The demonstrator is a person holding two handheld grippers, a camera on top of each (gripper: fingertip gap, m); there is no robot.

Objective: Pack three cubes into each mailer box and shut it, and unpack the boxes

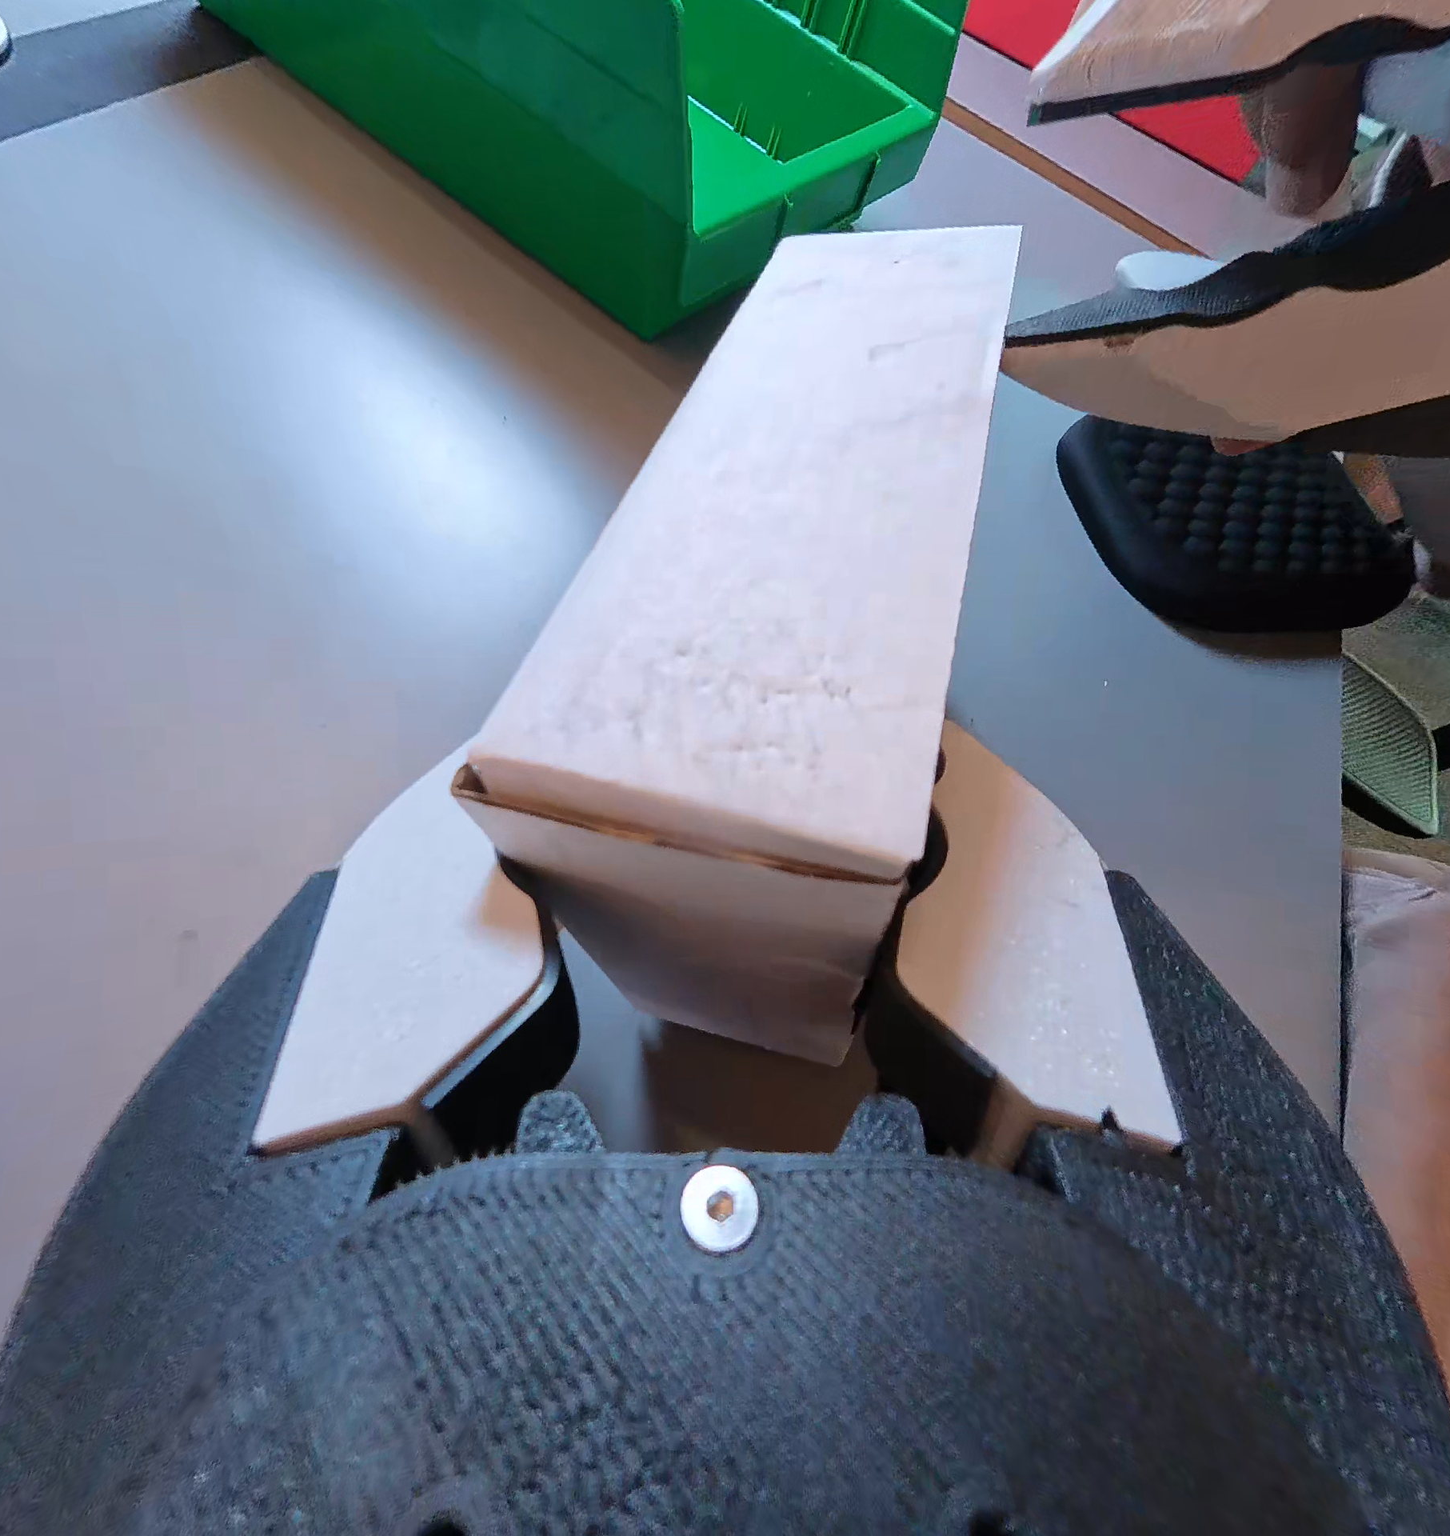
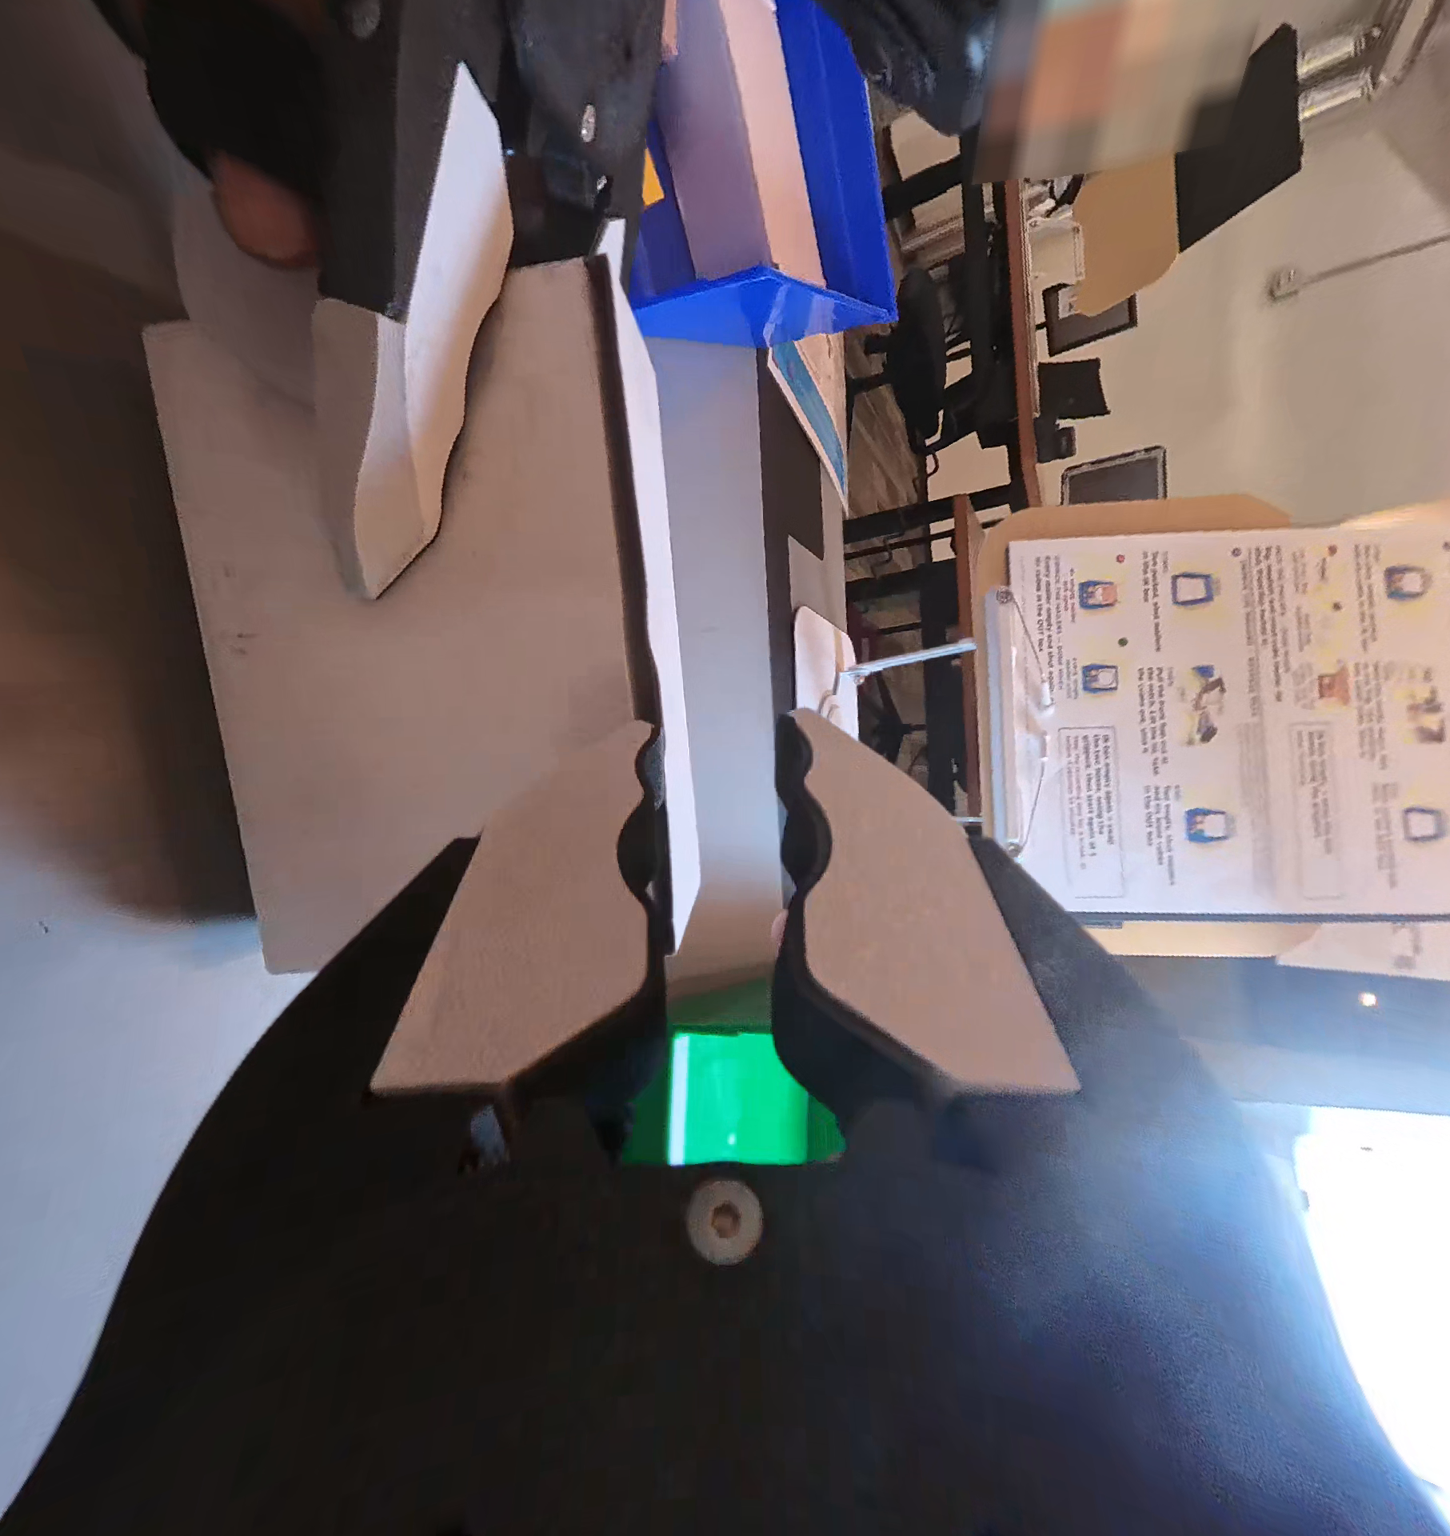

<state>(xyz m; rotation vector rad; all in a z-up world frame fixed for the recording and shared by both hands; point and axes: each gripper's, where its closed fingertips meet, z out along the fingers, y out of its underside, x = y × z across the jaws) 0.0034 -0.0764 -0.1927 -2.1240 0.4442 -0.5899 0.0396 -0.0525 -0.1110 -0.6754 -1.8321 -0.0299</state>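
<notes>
My left tongs clench one end of the closed white mailer box, lifted over the worktop beside the green bin. My right tongs stand released astride its far edge; only their camera shows the blue bin.

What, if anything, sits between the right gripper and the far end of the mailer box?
Nothing visible. The left gripper is clamped on the near end of the closed mailer box. The right gripper is open beside the far end, with only bare table nearby; the green bin stands behind, off to the side.
</notes>
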